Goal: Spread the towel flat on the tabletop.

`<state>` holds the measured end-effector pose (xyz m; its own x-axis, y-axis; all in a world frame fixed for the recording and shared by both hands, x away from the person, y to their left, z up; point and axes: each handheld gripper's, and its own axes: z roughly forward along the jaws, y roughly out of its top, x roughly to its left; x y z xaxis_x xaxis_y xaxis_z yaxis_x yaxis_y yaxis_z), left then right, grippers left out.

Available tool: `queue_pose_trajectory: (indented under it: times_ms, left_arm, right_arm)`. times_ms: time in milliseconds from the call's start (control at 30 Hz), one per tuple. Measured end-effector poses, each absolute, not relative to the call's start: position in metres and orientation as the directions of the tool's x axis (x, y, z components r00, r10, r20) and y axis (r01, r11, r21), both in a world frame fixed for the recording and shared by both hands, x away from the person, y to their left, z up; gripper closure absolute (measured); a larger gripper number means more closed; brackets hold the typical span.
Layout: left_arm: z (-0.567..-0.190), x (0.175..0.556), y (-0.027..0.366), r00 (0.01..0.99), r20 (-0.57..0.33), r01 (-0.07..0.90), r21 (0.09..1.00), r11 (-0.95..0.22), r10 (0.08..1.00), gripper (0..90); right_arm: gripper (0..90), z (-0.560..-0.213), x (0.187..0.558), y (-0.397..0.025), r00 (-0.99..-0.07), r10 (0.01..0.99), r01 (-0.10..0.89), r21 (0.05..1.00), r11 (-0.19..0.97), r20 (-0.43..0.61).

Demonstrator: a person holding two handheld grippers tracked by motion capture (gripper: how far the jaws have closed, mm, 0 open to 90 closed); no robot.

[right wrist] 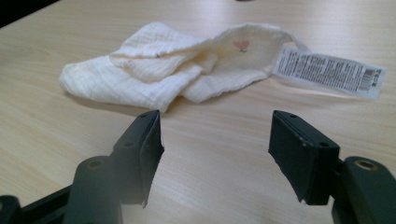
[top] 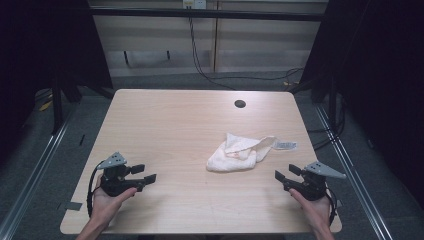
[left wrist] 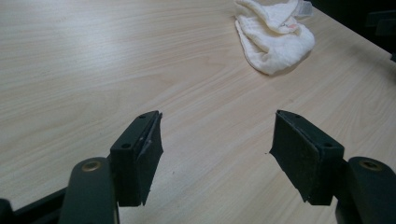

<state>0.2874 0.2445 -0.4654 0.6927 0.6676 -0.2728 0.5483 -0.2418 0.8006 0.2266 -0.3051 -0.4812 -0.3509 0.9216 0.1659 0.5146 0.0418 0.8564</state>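
Near the table's (top: 165,120) front edge, the left gripper (top: 144,174) and right gripper (top: 286,173) both rest with jaws spread wide, holding nothing and apart from everything. Between them and slightly farther back lies the crumpled white cloth (top: 239,152), nearer the right gripper, its printed label (right wrist: 329,70) trailing flat. Beyond, a small dark hole (top: 240,104), perhaps a cable port.

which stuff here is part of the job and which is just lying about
Part of the job:
- crumpled white cloth with its label
- left tool, open
- right tool, open

Just lying about:
- round hole in the table
- cables on the floor behind
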Motion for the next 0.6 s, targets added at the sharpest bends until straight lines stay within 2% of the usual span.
queue_pose_trajectory:
  times_ms: [367, 467, 600]
  left_arm:
    - [-0.4662, 0.2906, 0.2440, 0.684, -0.264, 0.552, 0.797, -0.246, 0.680, 32.8]
    - [-0.4661, 0.2903, 0.2443, 0.686, -0.258, 0.549, 0.797, -0.251, 0.680, 32.7]
    - [-0.4662, 0.2896, 0.2437, 0.688, -0.255, 0.546, 0.798, -0.254, 0.679, 32.7]
  right_arm:
    - [35.1, -0.4792, 0.2272, -0.3091, -0.372, 0.903, 0.556, 0.831, 0.030, 0.216]
    - [38.5, -0.4791, 0.2312, -0.3078, -0.396, 0.892, 0.569, 0.821, 0.051, 0.219]
    - [38.7, -0.4768, 0.2320, -0.3005, -0.426, 0.882, 0.571, 0.816, 0.087, 0.203]
